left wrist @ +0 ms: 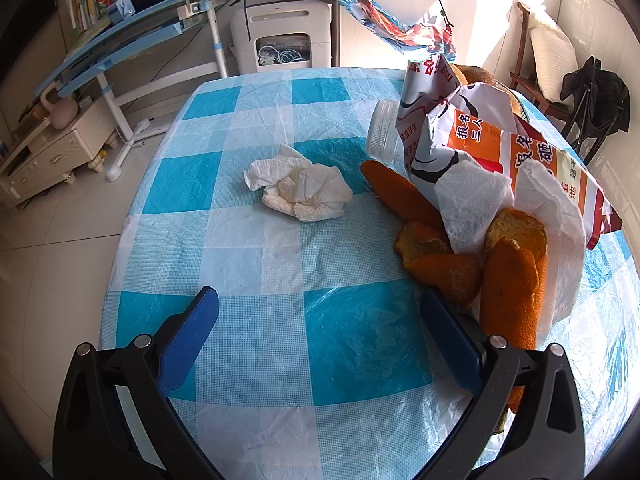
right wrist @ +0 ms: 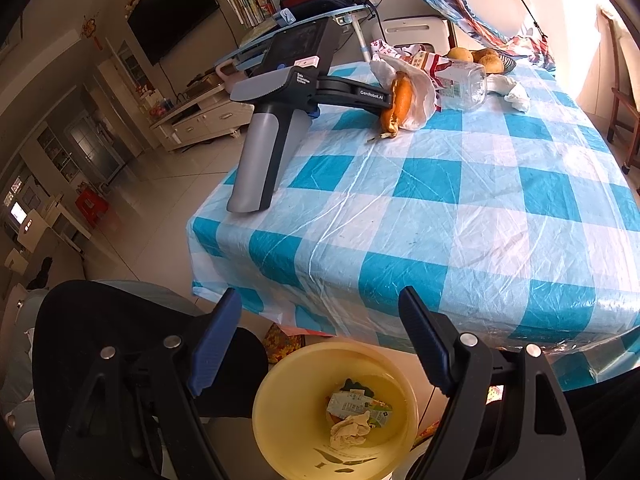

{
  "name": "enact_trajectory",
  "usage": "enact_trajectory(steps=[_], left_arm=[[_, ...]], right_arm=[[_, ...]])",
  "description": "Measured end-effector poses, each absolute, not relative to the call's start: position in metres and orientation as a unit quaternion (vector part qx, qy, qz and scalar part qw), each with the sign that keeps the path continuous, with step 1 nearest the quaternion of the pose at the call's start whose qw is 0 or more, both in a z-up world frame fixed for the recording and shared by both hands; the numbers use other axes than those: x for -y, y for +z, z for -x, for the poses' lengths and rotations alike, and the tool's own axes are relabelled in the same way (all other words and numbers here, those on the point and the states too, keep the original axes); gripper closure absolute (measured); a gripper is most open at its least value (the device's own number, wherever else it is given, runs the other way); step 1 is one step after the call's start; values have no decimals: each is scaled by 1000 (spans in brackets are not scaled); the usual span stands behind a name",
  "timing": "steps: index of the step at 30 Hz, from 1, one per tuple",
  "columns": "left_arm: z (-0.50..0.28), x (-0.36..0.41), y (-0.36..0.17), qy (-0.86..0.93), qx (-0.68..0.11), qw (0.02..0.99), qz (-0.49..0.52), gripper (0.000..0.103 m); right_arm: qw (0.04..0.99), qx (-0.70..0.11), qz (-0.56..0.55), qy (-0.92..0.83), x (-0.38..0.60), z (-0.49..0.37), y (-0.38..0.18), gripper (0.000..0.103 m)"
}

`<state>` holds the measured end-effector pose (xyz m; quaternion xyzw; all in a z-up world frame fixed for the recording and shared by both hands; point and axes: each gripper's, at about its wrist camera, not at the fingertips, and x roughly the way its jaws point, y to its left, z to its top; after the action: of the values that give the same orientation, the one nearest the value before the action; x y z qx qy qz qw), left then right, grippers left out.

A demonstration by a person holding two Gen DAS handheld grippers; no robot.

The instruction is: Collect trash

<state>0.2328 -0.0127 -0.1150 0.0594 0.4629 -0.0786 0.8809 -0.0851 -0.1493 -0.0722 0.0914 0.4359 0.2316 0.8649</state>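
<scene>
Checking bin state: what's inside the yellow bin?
In the yellow bin: a crumpled tissue lying on printed wrappers. Whatever is under them is covered.

Home living room, wall-mounted black flat TV (right wrist: 173,8) over cream TV cabinet (right wrist: 200,118), blue-and-white checked plastic tablecloth (right wrist: 460,200) on dining table, blue tilting study desk (left wrist: 132,40) stacked with books (left wrist: 90,0), wooden chair (left wrist: 538,68) beyond far right corner

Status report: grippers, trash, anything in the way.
Left gripper open, empty, over table. Right gripper open, empty, above bin. Tissue, peels uncollected. Nothing blocking.
</scene>
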Motion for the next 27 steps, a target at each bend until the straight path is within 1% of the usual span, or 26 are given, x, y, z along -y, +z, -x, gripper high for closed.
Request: enact_trajectory(steps=[12, 27], left_arm=[[-233, 13, -115, -79, -463, 881, -59, 6], [-232, 13, -115, -79, -463, 881, -60, 6]], right_arm=[[869, -429, -95, 227, 151, 86, -68, 25], [878, -412, -133, 203, 175, 75, -54, 25]])
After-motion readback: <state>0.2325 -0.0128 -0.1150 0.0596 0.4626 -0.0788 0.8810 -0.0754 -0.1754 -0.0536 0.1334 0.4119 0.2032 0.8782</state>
